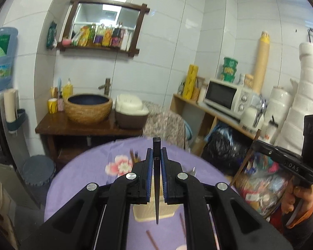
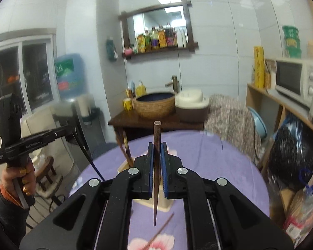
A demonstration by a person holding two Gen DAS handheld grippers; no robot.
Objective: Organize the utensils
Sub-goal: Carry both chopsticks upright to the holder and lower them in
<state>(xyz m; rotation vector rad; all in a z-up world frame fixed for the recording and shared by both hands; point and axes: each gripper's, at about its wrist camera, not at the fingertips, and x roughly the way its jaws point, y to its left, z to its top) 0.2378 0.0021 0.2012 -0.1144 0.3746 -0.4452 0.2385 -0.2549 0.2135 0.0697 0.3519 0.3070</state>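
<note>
My left gripper [image 1: 156, 162] is shut on a black chopstick [image 1: 156, 179], held upright with its tip pointing down over a cream utensil holder [image 1: 154, 213] on the purple floral tablecloth [image 1: 83, 177]. My right gripper [image 2: 156, 162] is shut on a brown chopstick [image 2: 156, 175], also upright, tip down above the same cream holder [image 2: 164, 205]. Loose brown chopsticks lie on the cloth in the left wrist view [image 1: 153, 240] and in the right wrist view [image 2: 158, 233]. Each gripper shows in the other's view, the right one [image 1: 281, 156] and the left one [image 2: 31, 141].
Behind the table stand a wooden washstand [image 1: 83, 127] with a woven basin [image 1: 88, 109], a cloth-covered object [image 1: 164, 123], and a shelf with a microwave [image 1: 225, 98]. A water dispenser [image 1: 0, 62] stands at left and a black bag [image 1: 225, 148] at right.
</note>
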